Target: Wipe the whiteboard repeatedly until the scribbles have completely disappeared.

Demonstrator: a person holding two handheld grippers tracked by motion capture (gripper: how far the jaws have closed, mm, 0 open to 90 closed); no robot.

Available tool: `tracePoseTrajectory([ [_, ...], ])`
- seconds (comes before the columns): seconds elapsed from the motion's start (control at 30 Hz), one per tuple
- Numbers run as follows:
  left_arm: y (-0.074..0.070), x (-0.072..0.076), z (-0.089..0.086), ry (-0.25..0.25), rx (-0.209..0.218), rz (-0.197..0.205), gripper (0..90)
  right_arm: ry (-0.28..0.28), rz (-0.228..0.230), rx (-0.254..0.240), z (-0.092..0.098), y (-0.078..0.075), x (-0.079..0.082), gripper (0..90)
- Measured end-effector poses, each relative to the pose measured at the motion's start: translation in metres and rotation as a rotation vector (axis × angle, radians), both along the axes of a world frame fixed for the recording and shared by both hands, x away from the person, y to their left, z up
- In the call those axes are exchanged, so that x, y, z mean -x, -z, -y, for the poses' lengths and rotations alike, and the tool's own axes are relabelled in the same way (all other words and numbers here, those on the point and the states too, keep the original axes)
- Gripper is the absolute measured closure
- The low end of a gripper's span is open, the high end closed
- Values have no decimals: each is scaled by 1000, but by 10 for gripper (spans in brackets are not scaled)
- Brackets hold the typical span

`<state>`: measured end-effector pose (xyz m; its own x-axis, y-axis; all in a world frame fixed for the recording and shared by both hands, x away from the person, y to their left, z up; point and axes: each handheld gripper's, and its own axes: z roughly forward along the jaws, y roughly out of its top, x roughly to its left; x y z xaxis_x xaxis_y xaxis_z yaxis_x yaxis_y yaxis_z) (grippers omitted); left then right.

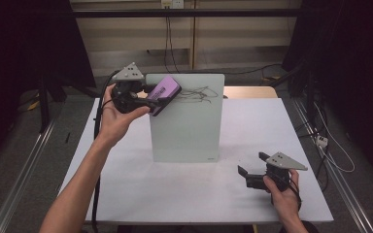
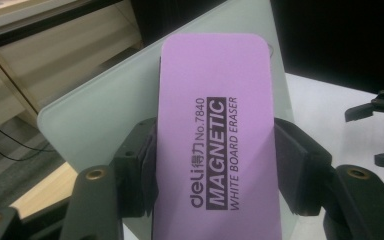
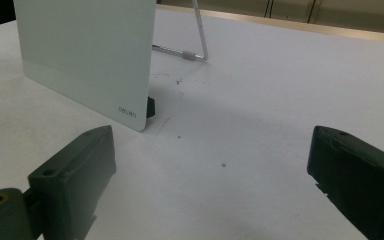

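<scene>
Over the white table (image 1: 141, 194), left gripper (image 1: 156, 104) clamps eraser (image 1: 165, 92).

Dim overall, the room's edges black, soft shadows on the white table (image 1: 184, 194), slight blur throughout.

On a white table (image 1: 126, 194) a small whiteboard (image 1: 187, 126) stands upright, with black scribbles near its top edge. The left gripper (image 1: 159, 102) holds a purple eraser (image 1: 165, 92) against the board's upper left corner. The right gripper (image 1: 252, 165) rests low near the table's right front, jaws apart.
</scene>
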<state>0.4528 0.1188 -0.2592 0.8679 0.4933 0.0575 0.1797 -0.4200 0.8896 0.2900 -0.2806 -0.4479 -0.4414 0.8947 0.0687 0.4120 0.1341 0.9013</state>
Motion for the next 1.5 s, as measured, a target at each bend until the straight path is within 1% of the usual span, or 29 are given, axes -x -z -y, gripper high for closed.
tracePoseTrajectory([
  [0.1, 1, -1, 1, 5, 1, 19, 410, -1, -3, -2, 0, 1, -2, 55],
  [0.17, 0, -1, 2, 6, -19, 41, 411, -4, -7, -2, 0, 1, -2, 56],
  [0.2, 1, 1, 3, 1, -22, 45, 411, -4, -6, -3, 0, 1, -2, 56],
  [0.37, 3, 4, 8, -10, -94, 104, 412, -10, -7, -3, -1, 1, -1, 56],
  [0.57, 5, 3, 11, -13, -115, 108, 413, -6, -6, -5, 0, 1, -1, 56],
  [0.63, 5, 3, 11, -12, -131, 112, 413, -7, -7, -5, -1, 1, -1, 56],
  [0.87, 7, 3, 12, -12, -121, 97, 413, -11, -7, -6, -2, 1, -1, 56],
  [1.1, 12, 4, 16, 1, -130, 94, 413, -15, -7, -6, -2, 1, -1, 57],
  [1.13, 13, 4, 17, -1, -123, 91, 413, -15, -6, -5, -2, 1, -2, 57],
  [1.23, 16, 6, 20, 8, -148, 95, 414, -16, -5, -3, -2, 1, -1, 57],
  [1.37, 20, 7, 22, 15, -158, 90, 413, -14, -7, -4, -2, 1, -1, 57],
  [1.4, 22, 8, 23, 15, -153, 87, 413, -14, -8, -6, -2, 1, -1, 57],
  [1.5, 25, 9, 25, 22, -165, 84, 413, -15, -6, -4, -2, 1, -1, 57],
])
